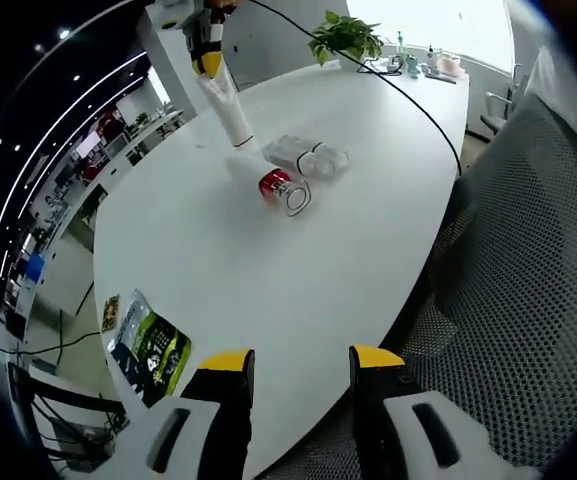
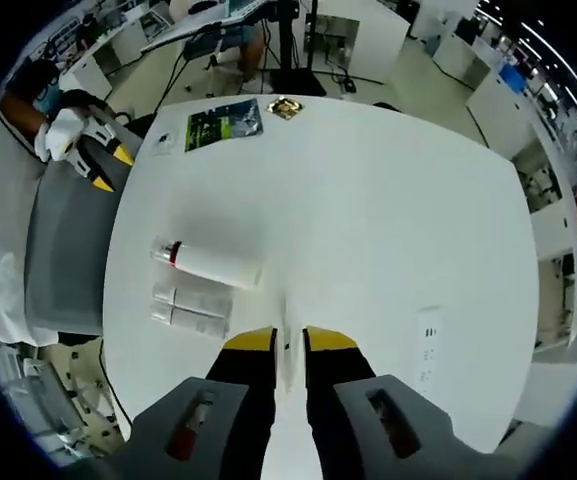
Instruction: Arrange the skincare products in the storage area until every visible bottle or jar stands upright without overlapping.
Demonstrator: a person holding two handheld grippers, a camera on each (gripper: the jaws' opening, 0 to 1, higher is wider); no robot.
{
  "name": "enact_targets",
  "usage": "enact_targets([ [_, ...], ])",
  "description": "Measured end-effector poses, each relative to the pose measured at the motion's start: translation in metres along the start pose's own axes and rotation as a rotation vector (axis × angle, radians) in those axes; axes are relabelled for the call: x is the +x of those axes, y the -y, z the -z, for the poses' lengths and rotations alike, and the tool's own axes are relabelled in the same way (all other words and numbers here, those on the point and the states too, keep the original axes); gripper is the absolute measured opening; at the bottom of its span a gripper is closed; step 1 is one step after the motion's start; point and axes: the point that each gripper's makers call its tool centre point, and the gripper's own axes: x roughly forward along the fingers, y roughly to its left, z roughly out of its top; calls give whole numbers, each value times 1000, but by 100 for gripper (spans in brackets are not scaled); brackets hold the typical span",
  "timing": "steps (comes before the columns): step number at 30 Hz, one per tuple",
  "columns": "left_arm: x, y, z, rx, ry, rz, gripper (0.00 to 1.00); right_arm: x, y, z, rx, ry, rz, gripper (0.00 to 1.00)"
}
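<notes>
- Starting with the left gripper view: left gripper (image 1: 300, 360) at the bottom, jaws spread wide, nothing between them, hanging over the near edge of the white table (image 1: 268, 290) beside a mesh chair (image 1: 513, 300).
- Farther up the table, right gripper (image 1: 208, 58) coming in from the top, closed on a white tube (image 1: 228, 108) held at a slant, lower end down at or close to the tabletop; contact hard to judge.
- Just beside that end, a red-banded bottle (image 1: 280, 187) lying on its side, with a pair of clear tubes (image 1: 308, 157) lying flat next to it.
- Off to the edges: a green packet (image 1: 150, 347) near the table rim, a plant (image 1: 346, 35) at the far end.
- Turning to the right gripper view: right gripper (image 2: 288, 340) with jaws drawn narrow around the white tube (image 2: 288, 372), pale against the pale table (image 2: 388, 200) and barely separable from it.
- Left of the jaws, red-banded bottle (image 2: 208, 262) on its side, clear tubes (image 2: 190, 308) flat and side by side just below it, none overlapping.
- Beyond, left gripper (image 2: 111, 168) parked over the chair, apart from the products; green packet (image 2: 223, 125) at the far rim, a socket panel (image 2: 428, 350) set into the table on the right.
- Judging progress: early. Nothing standing upright yet; one tube in hand, apparently about to be stood up; bottle and both clear tubes left to raise.
- Hard to make out: labels on every product, which end of the held tube is the cap, and any marked storage area.
</notes>
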Motion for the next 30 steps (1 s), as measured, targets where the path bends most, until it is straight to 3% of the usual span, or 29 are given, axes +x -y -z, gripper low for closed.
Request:
enact_targets([
  [4,-1,0,0,0,0,-1,39,-8,7,-6,45,105,72,10],
  [8,-1,0,-1,3,2,-1,39,-21,13,-9,62,173,138,16],
  [13,-1,0,-1,9,3,-6,38,-51,4,-35,-57,278,232,26],
  [17,-2,-1,-1,8,4,-8,37,-49,-29,-62,-177,325,175,28],
  [20,-2,-1,0,10,1,-7,37,-27,-64,-70,-324,242,103,29],
  [22,-2,-1,0,10,0,-7,37,-8,-81,-67,-392,163,54,30],
  [25,-2,-1,0,10,-1,-8,37,32,-110,-57,-566,27,-17,30],
  [30,-1,-2,1,8,-2,-10,37,79,-124,-42,-618,-82,-97,30],
])
